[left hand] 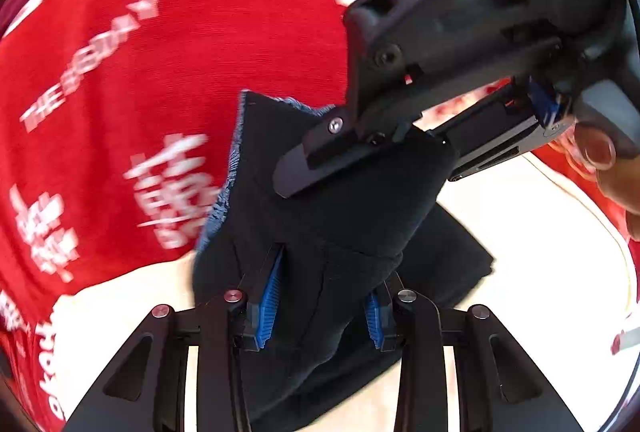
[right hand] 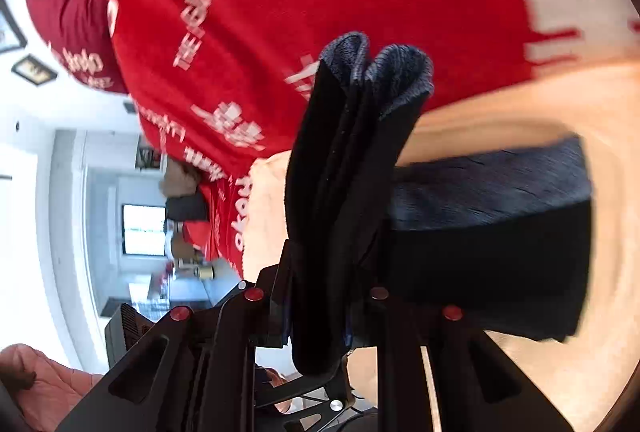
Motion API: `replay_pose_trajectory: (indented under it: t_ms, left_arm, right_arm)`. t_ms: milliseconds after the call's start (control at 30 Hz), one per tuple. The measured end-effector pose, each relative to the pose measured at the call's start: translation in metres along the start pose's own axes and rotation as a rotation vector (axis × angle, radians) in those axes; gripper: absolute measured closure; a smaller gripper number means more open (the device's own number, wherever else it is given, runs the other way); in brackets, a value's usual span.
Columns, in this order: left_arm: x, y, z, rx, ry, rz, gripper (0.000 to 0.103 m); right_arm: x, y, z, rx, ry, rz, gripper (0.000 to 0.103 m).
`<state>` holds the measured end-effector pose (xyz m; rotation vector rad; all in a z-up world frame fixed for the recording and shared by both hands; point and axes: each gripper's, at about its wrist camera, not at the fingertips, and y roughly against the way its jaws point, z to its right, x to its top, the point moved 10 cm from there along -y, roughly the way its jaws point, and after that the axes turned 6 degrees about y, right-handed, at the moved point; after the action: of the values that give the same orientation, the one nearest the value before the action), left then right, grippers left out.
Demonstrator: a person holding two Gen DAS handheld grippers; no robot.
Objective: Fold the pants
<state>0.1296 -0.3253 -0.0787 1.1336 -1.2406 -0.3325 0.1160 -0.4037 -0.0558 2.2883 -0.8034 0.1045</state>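
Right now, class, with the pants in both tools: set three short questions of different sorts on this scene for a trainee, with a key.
1. True or false: the left tool is shut on the pants.
2. Which colour is the printed cloth behind the pants? A green; B red; C yellow.
3. Fill in: in the left view, the right tool also grips the ____.

Key: 1 true, its blue pads press the dark fabric. 2 B. 3 pants; the right view shows folded layers between that tool's fingers.
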Motion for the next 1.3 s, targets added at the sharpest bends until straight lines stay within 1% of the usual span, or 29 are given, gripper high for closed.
replay_pose_trajectory:
  t_ms: [67, 133, 200, 267, 333, 400, 433, 467, 500, 600, 700, 767, 800, 833, 867, 900, 933, 967, 1000, 1033, 1067, 1100, 1167, 1200, 1233, 1267, 1300]
  left_arm:
    - [-0.009, -0.021, 0.035, -0.007, -0.058, -0.036, 0.066]
    - [-0.022, -0.040, 0.058, -0.012, -0.093, -0.080, 0.066]
    - [-0.038, -0.059, 0.077, -0.013, -0.117, -0.134, 0.066]
    - [-0.051, -0.069, 0.085, 0.022, -0.147, -0.156, 0.065]
    - [-0.056, -0.073, 0.087, 0.046, -0.171, -0.157, 0.058]
    - [-0.058, -0.073, 0.086, 0.041, -0.170, -0.172, 0.054]
    - [-0.059, -0.073, 0.084, 0.038, -0.168, -0.182, 0.047]
    - [-0.059, -0.072, 0.080, 0.040, -0.165, -0.195, 0.040]
    - [-0.060, -0.070, 0.074, 0.028, -0.148, -0.215, 0.027]
    - [-0.065, -0.055, 0.061, -0.024, -0.088, -0.254, 0.027]
    - [-0.065, -0.033, 0.041, -0.043, -0.039, -0.253, 0.027]
    - [-0.059, -0.024, 0.007, -0.008, 0.014, -0.222, 0.027]
    - [-0.057, -0.015, 0.005, 0.002, 0.039, -0.214, 0.027]
    - [-0.055, -0.013, -0.013, 0.026, 0.076, -0.208, 0.027]
    - [-0.055, -0.014, -0.027, 0.051, 0.103, -0.206, 0.027]
    - [-0.056, -0.017, -0.045, 0.083, 0.134, -0.212, 0.027]
    - [-0.056, -0.023, -0.062, 0.115, 0.161, -0.223, 0.027]
    - [-0.059, -0.031, -0.080, 0.148, 0.197, -0.240, 0.027]
    - [-0.061, -0.039, -0.098, 0.161, 0.244, -0.255, 0.027]
    - [-0.062, -0.047, -0.111, 0.163, 0.289, -0.260, 0.027]
    - [-0.065, -0.055, -0.124, 0.169, 0.335, -0.269, 0.027]
    - [-0.069, -0.065, -0.135, 0.174, 0.377, -0.292, 0.027]
    - [-0.080, -0.076, -0.143, 0.156, 0.445, -0.338, 0.027]
    - [-0.087, -0.079, -0.142, 0.138, 0.477, -0.357, 0.027]
    - [-0.092, -0.082, -0.141, 0.126, 0.498, -0.368, 0.026]
    - [-0.095, -0.084, -0.139, 0.116, 0.501, -0.371, 0.026]
    - [-0.098, -0.086, -0.136, 0.111, 0.493, -0.378, 0.018]
  right_arm:
    - [-0.013, 0.013, 0.042, -0.014, -0.063, 0.022, 0.082]
    - [-0.025, 0.017, 0.081, -0.038, -0.122, 0.030, 0.082]
    - [-0.041, 0.007, 0.113, -0.058, -0.165, 0.024, 0.082]
    - [-0.049, 0.002, 0.131, -0.055, -0.194, 0.022, 0.082]
    - [-0.056, -0.002, 0.143, -0.043, -0.220, 0.024, 0.082]
    - [-0.060, -0.005, 0.147, -0.035, -0.232, 0.031, 0.082]
    - [-0.061, -0.006, 0.146, -0.040, -0.232, 0.033, 0.082]
    - [-0.062, -0.006, 0.145, -0.053, -0.226, 0.033, 0.082]
    - [-0.063, -0.006, 0.144, -0.075, -0.213, 0.030, 0.082]
    - [-0.068, 0.002, 0.140, -0.149, -0.172, 0.010, 0.081]
    - [-0.071, -0.002, 0.134, -0.226, -0.152, -0.019, 0.080]
    - [-0.074, -0.002, 0.133, -0.275, -0.144, -0.040, 0.078]
    - [-0.074, -0.002, 0.132, -0.300, -0.139, -0.046, 0.076]
    - [-0.073, 0.000, 0.132, -0.336, -0.127, -0.049, 0.075]
    - [-0.071, 0.002, 0.132, -0.381, -0.110, -0.050, 0.075]
    - [-0.066, 0.007, 0.131, -0.458, -0.084, -0.041, 0.073]
    - [-0.059, 0.017, 0.130, -0.544, -0.045, -0.013, 0.073]
    - [-0.050, 0.024, 0.125, -0.573, -0.021, 0.022, 0.073]
    - [-0.039, 0.028, 0.117, -0.558, -0.011, 0.064, 0.073]
    - [-0.026, 0.030, 0.108, -0.516, -0.015, 0.101, 0.073]
    - [-0.016, 0.027, 0.100, -0.482, -0.015, 0.116, 0.073]
    - [-0.007, 0.022, 0.095, -0.463, -0.010, 0.113, 0.073]
    - [0.006, 0.004, 0.087, -0.449, 0.015, 0.083, 0.073]
    - [0.008, -0.009, 0.086, -0.452, 0.035, 0.054, 0.073]
    - [0.005, -0.018, 0.087, -0.464, 0.046, 0.029, 0.073]
    - [0.000, -0.028, 0.092, -0.499, 0.056, -0.012, 0.073]
    - [-0.008, -0.034, 0.102, -0.542, 0.063, -0.053, 0.073]
